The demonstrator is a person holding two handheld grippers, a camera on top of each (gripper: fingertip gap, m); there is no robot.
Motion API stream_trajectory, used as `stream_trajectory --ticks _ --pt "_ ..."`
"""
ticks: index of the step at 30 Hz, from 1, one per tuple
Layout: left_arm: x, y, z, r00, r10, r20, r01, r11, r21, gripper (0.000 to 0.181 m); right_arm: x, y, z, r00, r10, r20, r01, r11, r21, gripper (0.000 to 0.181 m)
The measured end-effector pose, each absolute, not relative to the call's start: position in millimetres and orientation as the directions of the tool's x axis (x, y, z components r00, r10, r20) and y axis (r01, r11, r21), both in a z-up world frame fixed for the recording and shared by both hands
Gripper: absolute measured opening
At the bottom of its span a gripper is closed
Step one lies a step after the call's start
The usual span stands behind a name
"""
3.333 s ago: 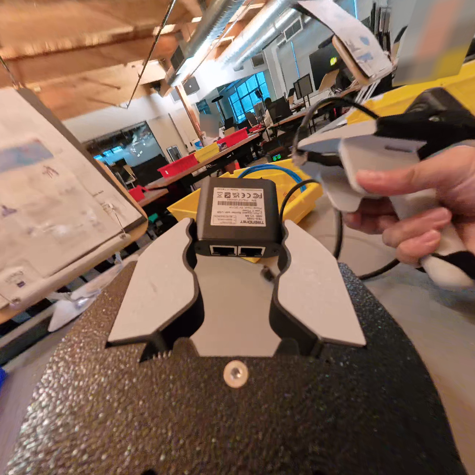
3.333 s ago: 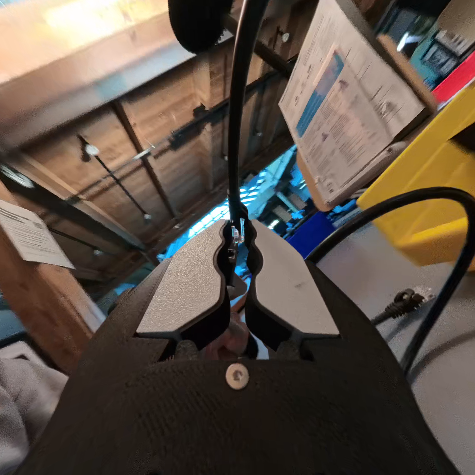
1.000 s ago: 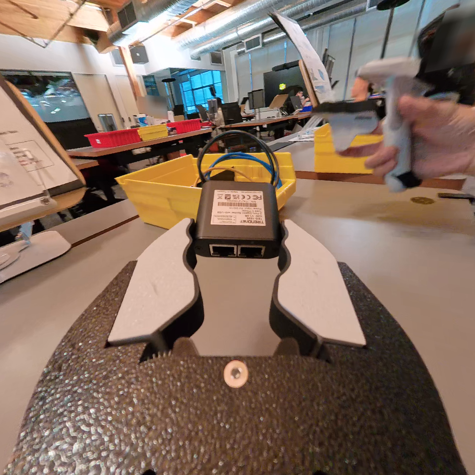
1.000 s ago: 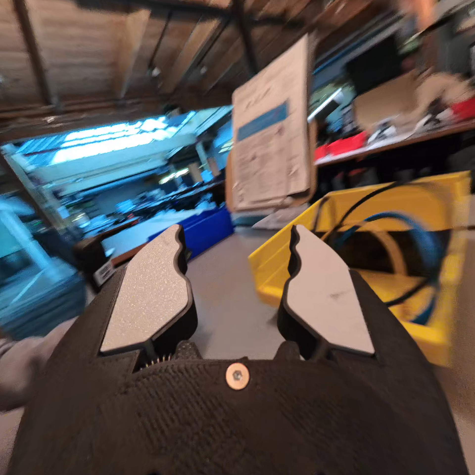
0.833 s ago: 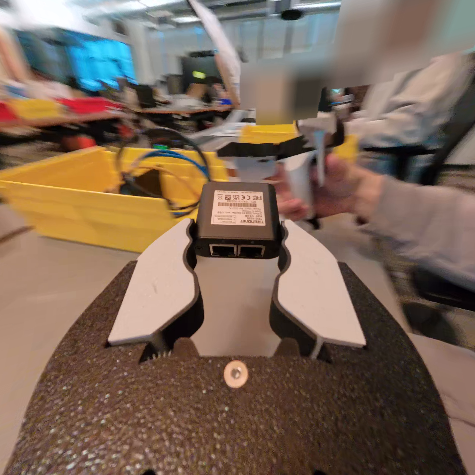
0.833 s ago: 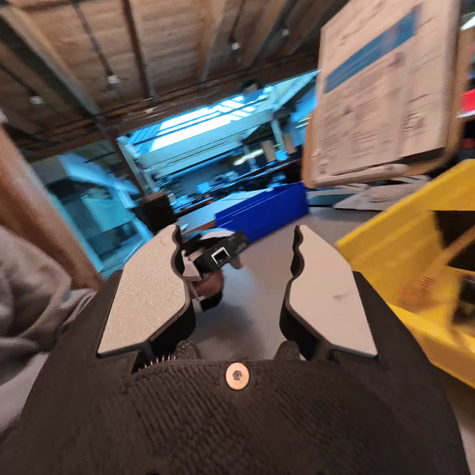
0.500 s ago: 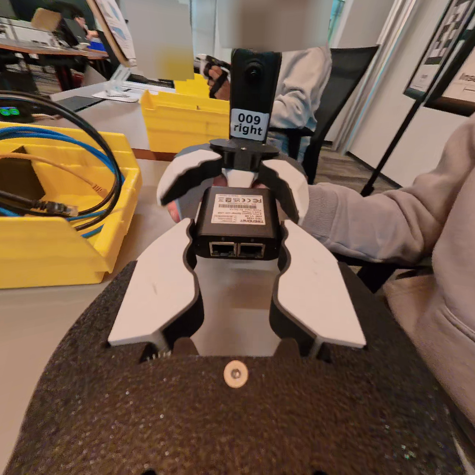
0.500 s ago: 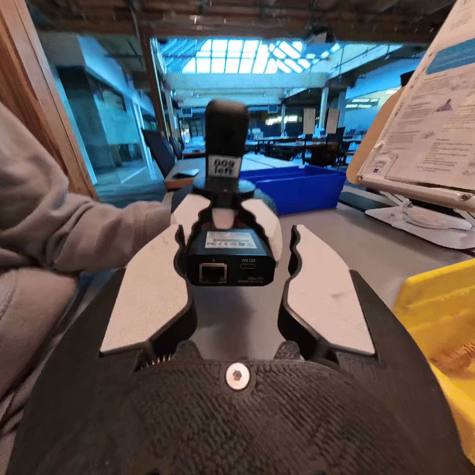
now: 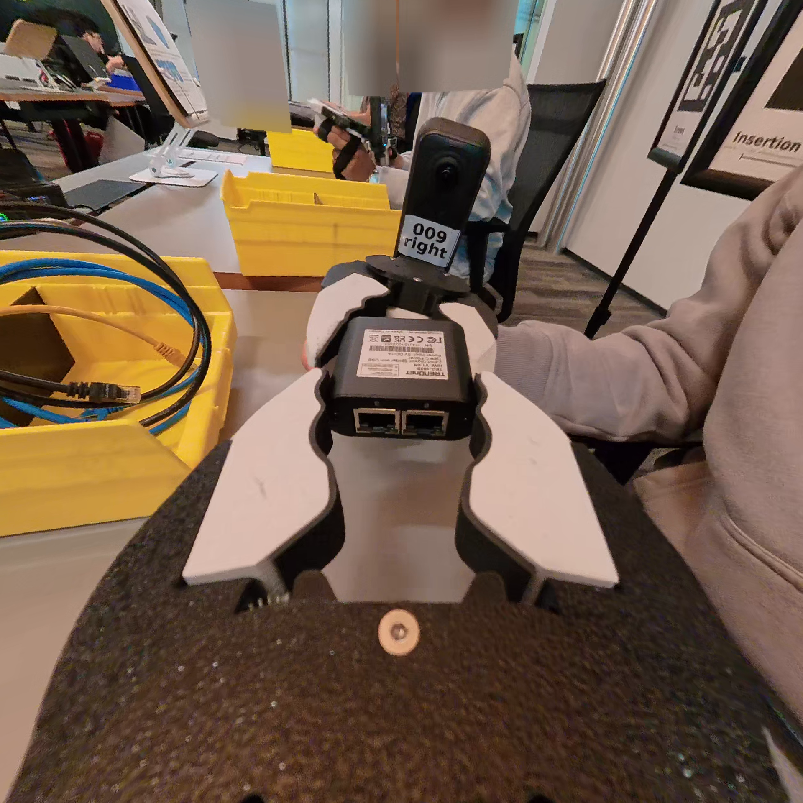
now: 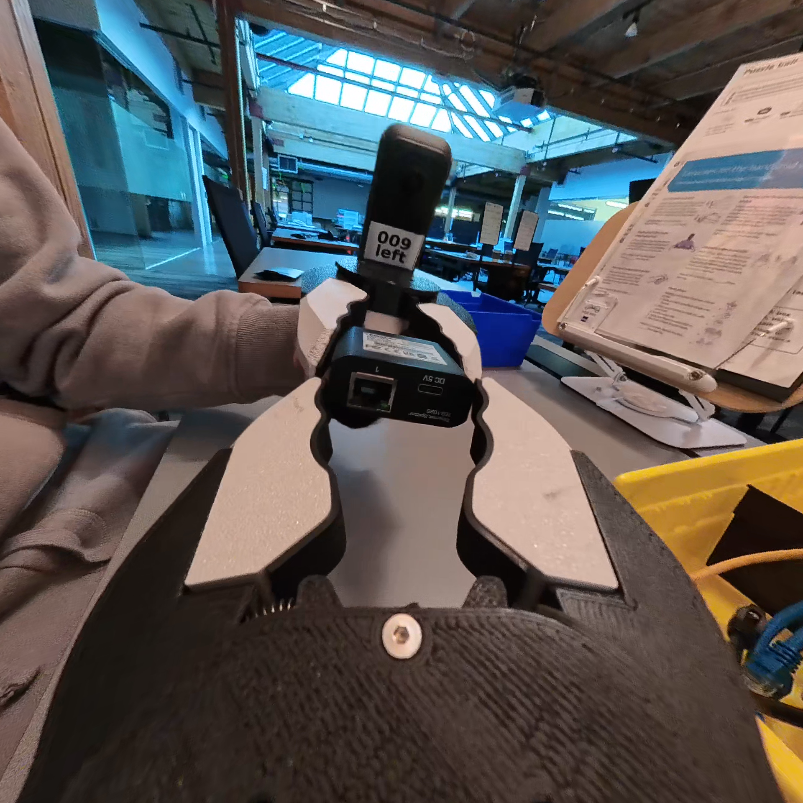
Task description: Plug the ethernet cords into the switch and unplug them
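The black switch (image 9: 402, 373) is held off the table between both grippers, which face each other. My left gripper (image 9: 399, 391) is shut on the end with two empty ports. My right gripper (image 10: 399, 391) is shut on the other end of the switch (image 10: 397, 382), which has one empty port and a small power socket. No cord is plugged in. A black ethernet cord (image 9: 104, 393), a blue cord (image 9: 130, 282) and an orange cord (image 9: 160, 347) lie in the yellow bin (image 9: 87, 469) to the left. A blue plug (image 10: 778, 652) shows in the yellow bin (image 10: 695, 499) in the right wrist view.
A second yellow bin (image 9: 304, 226) stands farther back on the grey table (image 9: 182, 226). A document stand (image 10: 695, 282) and a blue bin (image 10: 499, 334) lie beyond the switch in the right wrist view. The holder's grey sleeves (image 9: 630, 369) flank the grippers. Another person sits behind. My two grippers' fingertips are within a few centimetres of each other. The blue plug (image 10: 778, 652) is about equally far from each gripper, around 20 cm.
The right gripper let go of a black cord's plug, swung round open to face the left gripper, and has closed on the switch's free end. The left gripper kept hold of the switch.
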State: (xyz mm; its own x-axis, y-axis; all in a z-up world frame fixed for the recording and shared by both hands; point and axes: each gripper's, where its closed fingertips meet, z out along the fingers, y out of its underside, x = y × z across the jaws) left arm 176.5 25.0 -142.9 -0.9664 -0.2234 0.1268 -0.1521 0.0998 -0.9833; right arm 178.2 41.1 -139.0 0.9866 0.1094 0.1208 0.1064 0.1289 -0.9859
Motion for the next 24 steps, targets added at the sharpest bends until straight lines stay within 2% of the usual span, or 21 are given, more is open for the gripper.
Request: stream_trajectory --ticks 8,12,17,20,22,24 --pt "185.2 36.2 -148.5 -0.962 -0.263 0.067 -0.109 0.149 -0.983 0.061 186.4 46.7 -148.3 0.994 0.106 0.018 0.007 0.101 -0.995 0.059" --pt "187.4 40.3 -149.6 -0.967 -0.244 0.072 -0.109 0.140 -0.984 0.061 190.4 49.1 -146.2 0.994 0.031 0.100 0.096 0.120 -0.988 0.058" --pt "192.6 45.4 -158.5 -0.971 -0.226 0.083 -0.118 0.148 -0.982 0.061 193.5 45.9 -144.3 0.998 0.035 0.052 0.046 0.137 -0.989 0.062" --pt "194.6 45.2 -158.3 -0.973 -0.204 0.106 -0.132 0.117 -0.984 0.061 195.6 43.3 -144.9 0.999 0.035 0.036 0.032 0.127 -0.991 0.053" --pt "197.3 46.2 -161.7 -0.975 -0.202 0.096 -0.123 0.123 -0.985 0.061 197.8 45.4 -150.5 0.999 0.021 0.038 0.036 0.081 -0.996 0.052" --pt "199.5 47.2 -155.0 -0.976 -0.193 0.104 -0.116 0.050 -0.992 0.061 198.7 47.1 -148.3 0.999 -0.002 0.052 0.052 0.084 -0.995 0.051"
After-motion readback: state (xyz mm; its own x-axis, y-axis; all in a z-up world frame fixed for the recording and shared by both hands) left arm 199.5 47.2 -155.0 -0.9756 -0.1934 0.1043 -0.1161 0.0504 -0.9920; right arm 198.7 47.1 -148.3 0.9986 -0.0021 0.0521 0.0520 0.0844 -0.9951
